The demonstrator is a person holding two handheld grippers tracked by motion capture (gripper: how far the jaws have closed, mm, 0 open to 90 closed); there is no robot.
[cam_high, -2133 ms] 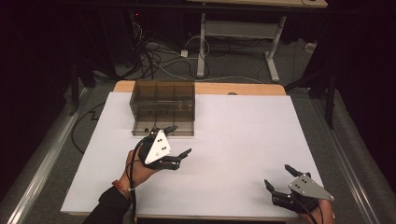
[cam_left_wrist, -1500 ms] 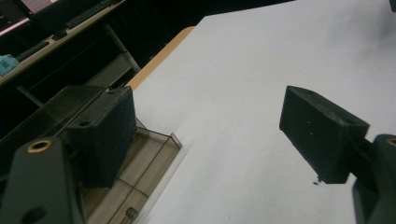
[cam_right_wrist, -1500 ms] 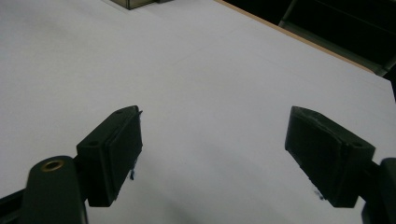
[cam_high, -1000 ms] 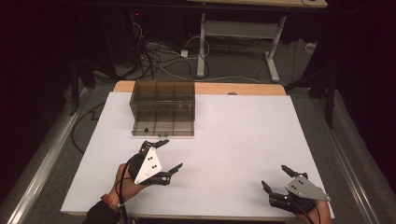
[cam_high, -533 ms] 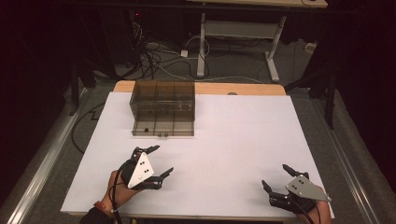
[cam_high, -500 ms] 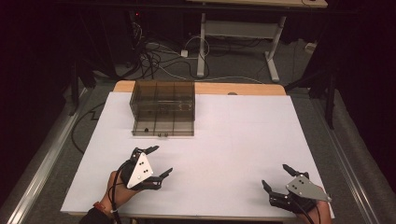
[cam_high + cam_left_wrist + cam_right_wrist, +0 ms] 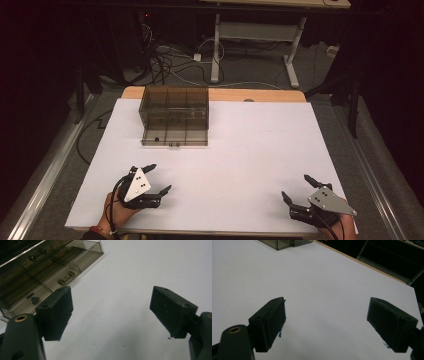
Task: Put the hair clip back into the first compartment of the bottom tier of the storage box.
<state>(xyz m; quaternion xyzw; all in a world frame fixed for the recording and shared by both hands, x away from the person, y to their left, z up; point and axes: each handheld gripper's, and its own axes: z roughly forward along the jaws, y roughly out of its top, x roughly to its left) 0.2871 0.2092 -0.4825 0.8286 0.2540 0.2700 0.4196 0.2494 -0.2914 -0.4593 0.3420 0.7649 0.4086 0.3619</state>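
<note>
Black fingers, left: spread wide with nothing between them; the left gripper (image 7: 159,178) is held low over the near left part of the surface, its grey plate on top.
Black fingers, right: also spread and empty; the right gripper (image 7: 295,189) is held low near the near right corner.
Hands: the left hand (image 7: 114,210) and the right hand each grip a tool at the near edge.
Smoky organiser box (image 7: 174,115): stands toward the far left of the white surface (image 7: 250,150), well apart from both grippers.
Compartments: small metal parts (image 7: 66,277) lie inside, seen in the left gripper view.
</note>
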